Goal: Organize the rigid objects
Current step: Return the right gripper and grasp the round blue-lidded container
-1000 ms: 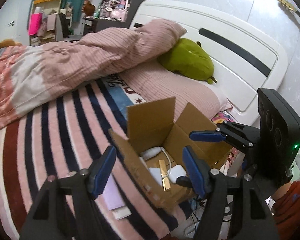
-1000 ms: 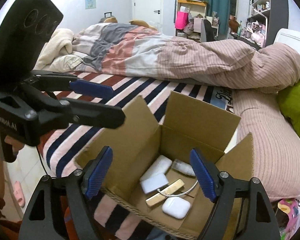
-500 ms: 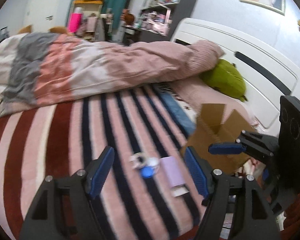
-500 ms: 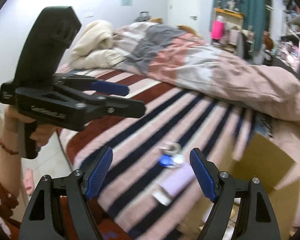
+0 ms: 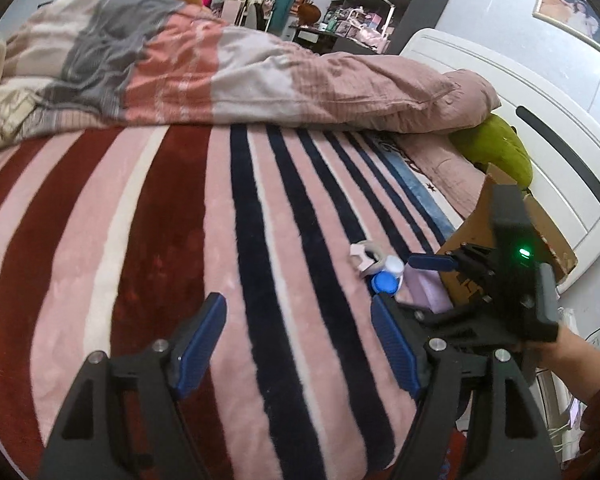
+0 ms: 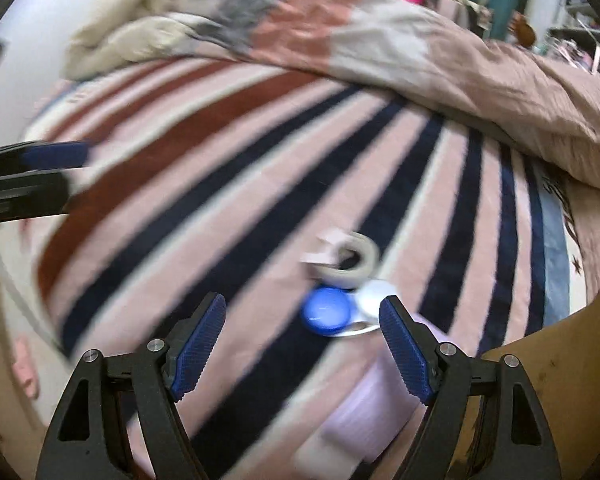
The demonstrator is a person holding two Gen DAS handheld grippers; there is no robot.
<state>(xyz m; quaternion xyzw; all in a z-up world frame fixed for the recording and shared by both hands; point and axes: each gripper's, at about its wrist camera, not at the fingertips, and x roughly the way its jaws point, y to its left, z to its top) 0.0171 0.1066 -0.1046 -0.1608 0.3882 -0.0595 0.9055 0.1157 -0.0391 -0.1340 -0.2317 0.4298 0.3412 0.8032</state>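
- The blue-and-white round case (image 6: pixel 342 310) lay on the striped blanket (image 5: pixel 148 216), near the bed's edge, with its blue lid just ahead of my right gripper (image 6: pixel 302 340) and a little toward its right finger.
- A pale curved clip (image 6: pixel 346 258) lay touching the case on its far side; the right view was too blurred for me to tell what it was.
- A flat lilac box (image 6: pixel 376 392) lay just beside the case on the near side, partly under my right gripper's right finger.
- My right gripper's jaws stood apart with nothing between the pads, angled down at the blanket.
- My left gripper (image 5: pixel 298 344) also had its jaws apart and empty, over bare stripes, with the case (image 5: pixel 386 282) off beyond its right fingertip.
- From the left view, my right gripper (image 5: pixel 434 262) hung over the lilac box (image 5: pixel 426 290), my hand (image 5: pixel 556 344) behind it.
- The cardboard box (image 5: pixel 540 216) stood behind that gripper, at the bed's corner.
- A green plush (image 5: pixel 500 148) lay past the box by the white headboard (image 5: pixel 500 80).
- A rumpled pink, grey and cream duvet (image 5: pixel 220 68) was heaped along the far side of the bed.
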